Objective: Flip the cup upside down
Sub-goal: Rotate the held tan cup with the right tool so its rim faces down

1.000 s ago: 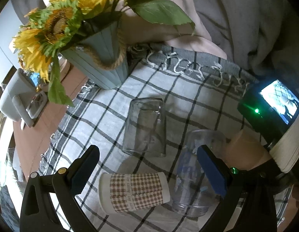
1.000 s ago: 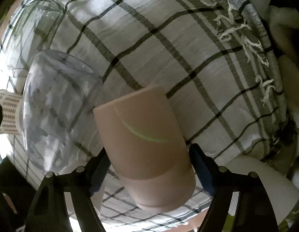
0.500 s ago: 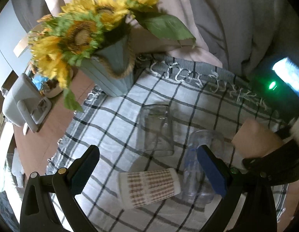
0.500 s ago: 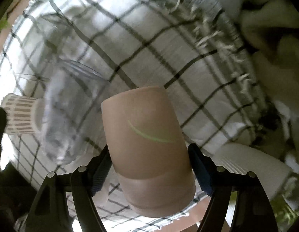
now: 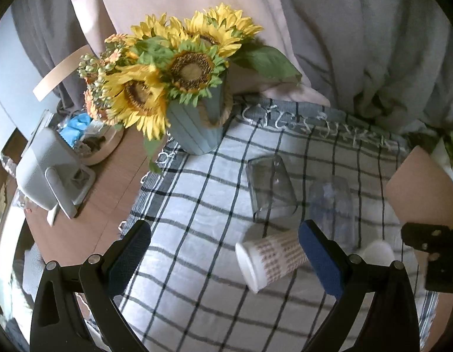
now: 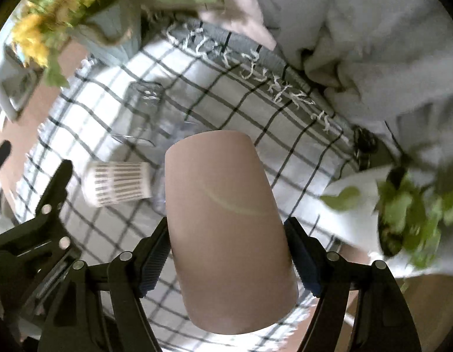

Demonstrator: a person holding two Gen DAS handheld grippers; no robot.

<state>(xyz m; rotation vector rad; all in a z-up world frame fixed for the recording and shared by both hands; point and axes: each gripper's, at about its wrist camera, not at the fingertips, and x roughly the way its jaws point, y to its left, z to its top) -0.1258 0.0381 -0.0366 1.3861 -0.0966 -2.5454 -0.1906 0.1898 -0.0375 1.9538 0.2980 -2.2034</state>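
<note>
My right gripper (image 6: 228, 252) is shut on a pink cup (image 6: 226, 223) and holds it above the checked cloth (image 6: 288, 146). The pink cup also shows at the right edge of the left wrist view (image 5: 420, 190). My left gripper (image 5: 226, 258) is open and empty above the cloth (image 5: 197, 205). A paper cup with a brown check pattern (image 5: 270, 259) lies on its side by my left gripper's right finger (image 5: 320, 261). A clear glass (image 5: 270, 189) stands upside down beyond it. A clear plastic cup (image 5: 333, 205) stands beside that.
A blue vase of sunflowers (image 5: 194, 129) stands at the cloth's far left corner. A grey device on a stand (image 5: 50, 170) sits on the wooden table (image 5: 88, 223) at left. Grey and pink fabric (image 5: 358, 44) is piled behind. A green plant (image 6: 411, 217) is at right.
My right gripper has lifted the pink cup and tilted it up from the cloth. My left gripper has pulled back and to the left, staying open.
</note>
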